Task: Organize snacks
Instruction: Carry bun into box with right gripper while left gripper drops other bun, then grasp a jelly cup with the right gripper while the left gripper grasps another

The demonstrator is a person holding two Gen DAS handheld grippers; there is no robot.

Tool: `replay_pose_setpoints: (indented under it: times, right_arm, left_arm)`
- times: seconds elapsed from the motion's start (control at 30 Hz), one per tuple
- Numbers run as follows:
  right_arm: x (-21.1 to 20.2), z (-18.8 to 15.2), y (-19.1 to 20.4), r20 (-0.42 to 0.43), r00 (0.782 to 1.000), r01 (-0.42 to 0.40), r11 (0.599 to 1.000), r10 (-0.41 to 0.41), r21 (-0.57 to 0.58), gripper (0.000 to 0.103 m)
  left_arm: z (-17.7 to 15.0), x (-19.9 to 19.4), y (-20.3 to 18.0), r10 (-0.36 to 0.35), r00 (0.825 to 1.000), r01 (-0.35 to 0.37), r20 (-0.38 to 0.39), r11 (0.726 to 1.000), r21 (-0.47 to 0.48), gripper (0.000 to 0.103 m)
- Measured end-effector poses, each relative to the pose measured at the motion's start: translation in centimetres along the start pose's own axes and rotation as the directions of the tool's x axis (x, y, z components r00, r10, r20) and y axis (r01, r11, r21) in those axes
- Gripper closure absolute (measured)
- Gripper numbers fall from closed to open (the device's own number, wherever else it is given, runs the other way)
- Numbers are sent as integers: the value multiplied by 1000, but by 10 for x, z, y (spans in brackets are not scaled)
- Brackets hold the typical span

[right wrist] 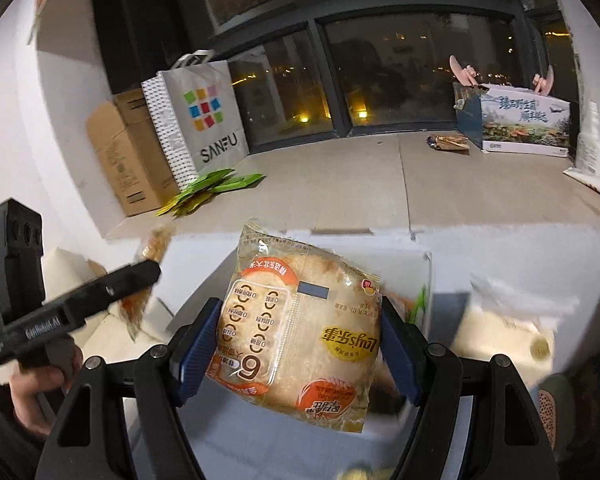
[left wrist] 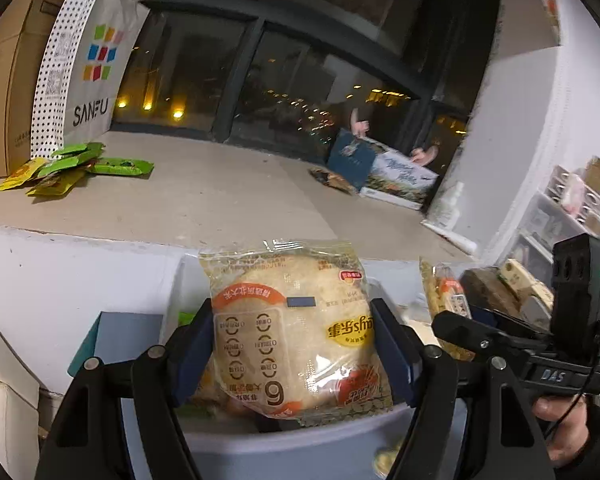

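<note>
Midway through the sorting, you held a packaged rice cracker [left wrist: 296, 336] clamped in your left tool [left wrist: 292, 344] and another cracker pack [right wrist: 300, 340] in your right tool [right wrist: 300, 344], both above a grey bin [left wrist: 300, 448]; green packets [left wrist: 76, 168] lay unsorted on the ledge [left wrist: 220, 192].

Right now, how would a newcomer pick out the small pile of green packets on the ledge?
Start at the dark window wall and find the white SANFU paper bag standing on the stone ledge beside a cardboard box. The green and yellow packets lie flat at its foot, fanned out. Nothing else on the ledge is bright green.
</note>
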State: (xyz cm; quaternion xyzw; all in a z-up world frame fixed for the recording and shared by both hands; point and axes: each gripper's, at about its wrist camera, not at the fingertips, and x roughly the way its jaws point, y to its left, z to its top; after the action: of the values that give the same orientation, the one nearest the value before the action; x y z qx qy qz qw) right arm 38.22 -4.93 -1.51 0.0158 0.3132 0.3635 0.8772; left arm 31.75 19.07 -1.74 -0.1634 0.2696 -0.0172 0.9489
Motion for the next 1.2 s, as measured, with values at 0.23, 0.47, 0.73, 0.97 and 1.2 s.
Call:
replay_pose_setpoints:
  times: [0.23,0.47,0.73,0.97,1.2]
  right_arm:
    - [57,21,-17,-86,995,-46,995,54,85,0]
    - [62,8,-34,-92,996,9,990,5,144,0]
    - [20,-3,-24,-43,999,-1,998,4,67,0]
    - [-61,-49,-16,66,998,-2,1000,4,-23,0]
    - [-133,-123,-23,162,984,-91,994,79,67,0]
  left_arm:
    - [0,22,31,64,996,-68,-56,995,-70,0]
    - [-17,12,28,81,995,-83,-58,996,-35,0]
    - [-45,-44,-7,36,999,-36,-12,999,15,0]
    - [-96,-115,-66,-60,997,55,44,992,111,0]
    - [-164,-163,-106,-96,994,90,44,989,121,0]
